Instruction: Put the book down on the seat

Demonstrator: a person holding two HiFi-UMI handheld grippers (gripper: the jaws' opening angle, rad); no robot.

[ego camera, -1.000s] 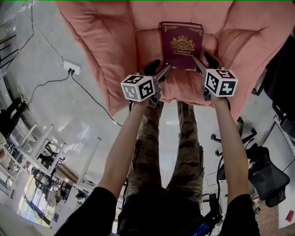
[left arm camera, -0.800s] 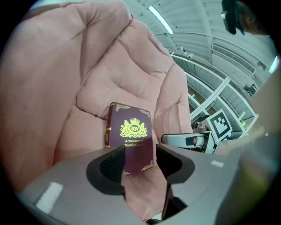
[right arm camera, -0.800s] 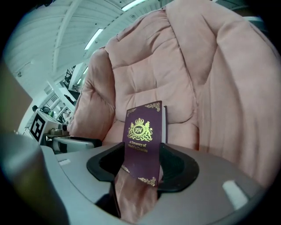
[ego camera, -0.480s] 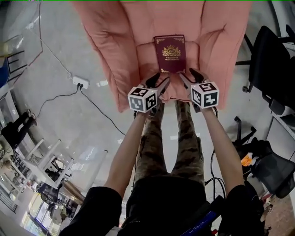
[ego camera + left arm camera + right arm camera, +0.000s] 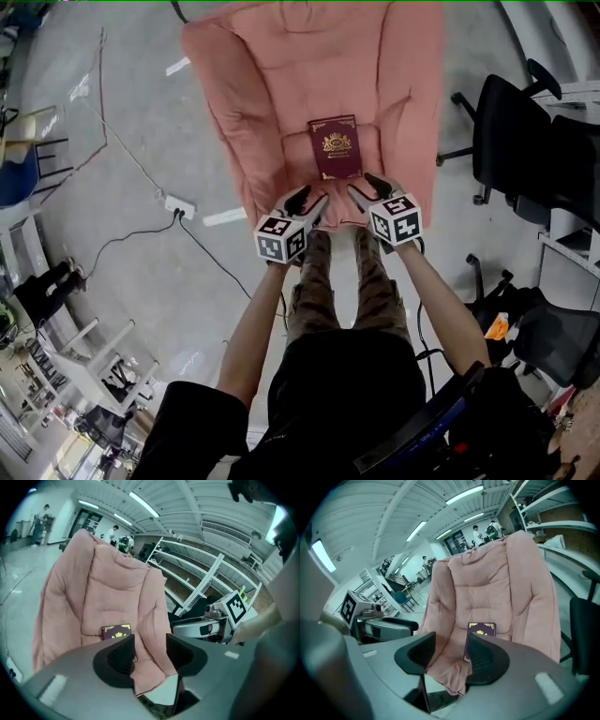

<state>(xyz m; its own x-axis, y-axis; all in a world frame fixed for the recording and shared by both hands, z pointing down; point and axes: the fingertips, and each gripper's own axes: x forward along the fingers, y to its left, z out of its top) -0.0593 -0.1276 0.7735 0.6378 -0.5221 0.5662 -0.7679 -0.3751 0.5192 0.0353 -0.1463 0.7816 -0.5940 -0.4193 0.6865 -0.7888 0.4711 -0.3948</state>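
Maroon book flat on pink seat, touched by neither tool. Near seat front edge: left hand-held gripper and right hand-held gripper, jaws spread, just closing partway, nothing between.

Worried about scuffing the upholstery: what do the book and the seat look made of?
Book: stiff maroon cover, likely leatherette or coated board, mostly matte, with a shiny gold crest and corner ornaments. Seat: soft pink padded fabric, perhaps microfibre; stitched seams, puffy panels and a drooping front edge point to thick cushioning.
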